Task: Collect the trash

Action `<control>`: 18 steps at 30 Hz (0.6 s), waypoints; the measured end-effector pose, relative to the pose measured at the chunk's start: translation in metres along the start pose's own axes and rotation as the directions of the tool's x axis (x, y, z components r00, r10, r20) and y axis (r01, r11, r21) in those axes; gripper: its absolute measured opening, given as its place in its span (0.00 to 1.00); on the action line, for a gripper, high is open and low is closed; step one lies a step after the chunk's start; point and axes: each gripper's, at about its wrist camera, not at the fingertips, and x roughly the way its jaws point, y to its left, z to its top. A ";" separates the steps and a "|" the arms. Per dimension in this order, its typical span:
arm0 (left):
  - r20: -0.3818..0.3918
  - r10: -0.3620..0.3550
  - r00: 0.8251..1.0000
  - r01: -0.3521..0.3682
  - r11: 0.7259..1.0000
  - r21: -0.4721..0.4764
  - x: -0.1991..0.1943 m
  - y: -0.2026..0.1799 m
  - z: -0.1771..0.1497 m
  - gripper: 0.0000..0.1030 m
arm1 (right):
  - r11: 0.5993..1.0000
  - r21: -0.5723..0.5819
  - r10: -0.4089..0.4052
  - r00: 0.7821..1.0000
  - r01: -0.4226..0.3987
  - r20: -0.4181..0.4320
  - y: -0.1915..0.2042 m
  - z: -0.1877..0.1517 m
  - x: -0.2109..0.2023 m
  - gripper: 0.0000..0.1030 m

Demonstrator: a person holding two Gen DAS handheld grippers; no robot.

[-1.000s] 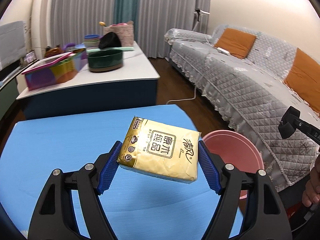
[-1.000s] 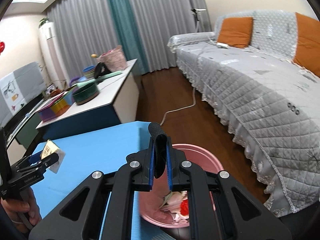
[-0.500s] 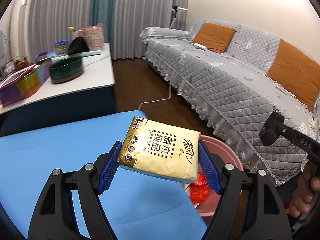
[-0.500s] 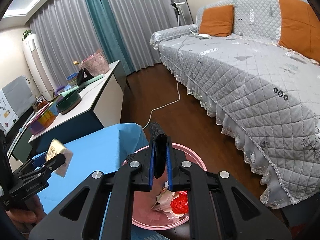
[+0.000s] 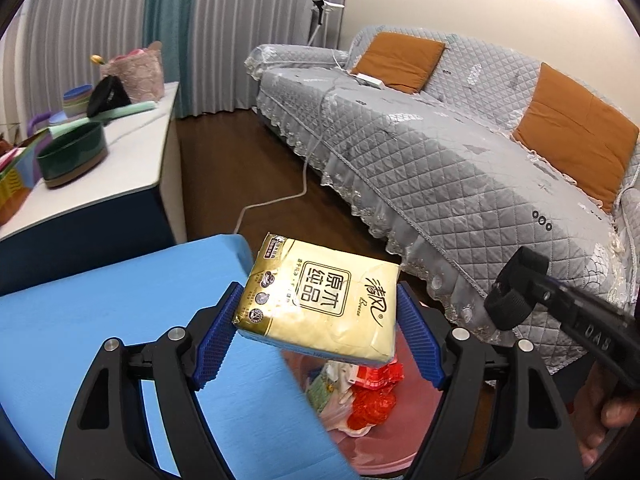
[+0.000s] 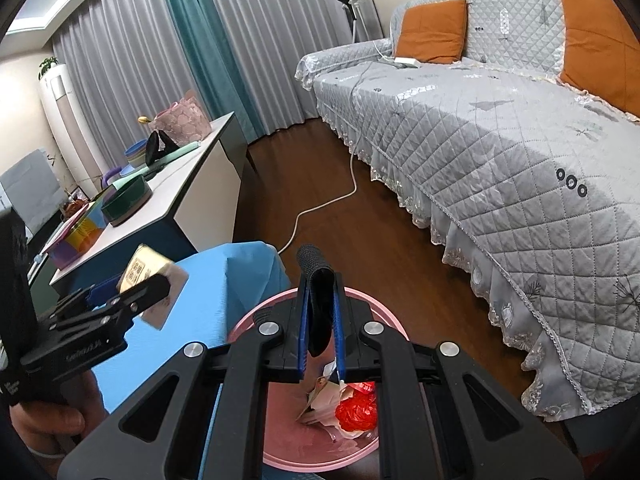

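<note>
While both handheld grippers hang over a pink bin (image 6: 248,322) on the floor, the trash run looks partway done: crumpled paper and a red wrapper (image 6: 356,410) already lie inside. The left gripper (image 5: 318,330) has its blue pads pressing a yellow tissue pack (image 5: 324,298) from both sides, jaws wide & starting to ease apart, pack above the bin's near edge, just past the blue table (image 5: 100,320). The right gripper (image 6: 320,320) pinches a black ribbed strip (image 6: 318,292) between narrow jaws that are opening, right over the bin. Left to do, judging by this: drop both items in. Nothing blocks the bin mouth, tho the 2 grippers are near each other. Around: grey quilted sofa (image 6: 500,152) w/ orange cushions, white cable (image 6: 320,208) on the wood floor, a white side table (image 5: 132,152) w/ a green bowl (image 5: 72,158), curtains behind.
</note>
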 end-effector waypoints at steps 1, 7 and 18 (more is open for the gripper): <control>-0.009 -0.014 1.000 0.014 1.000 -0.004 0.003 0.000 0.001 0.75 | 1.000 -0.004 -0.006 1.000 0.006 -0.011 0.000 -0.001 0.003 0.19; -0.010 -0.026 1.000 0.026 0.999 -0.021 0.004 0.002 0.005 0.81 | 0.999 0.018 -0.036 0.999 0.036 -0.011 -0.006 -0.002 0.006 0.61; 0.030 0.002 1.000 -0.001 0.999 -0.045 -0.039 0.019 -0.003 0.84 | 0.998 0.018 -0.066 0.997 0.066 0.041 -0.001 0.001 -0.010 0.91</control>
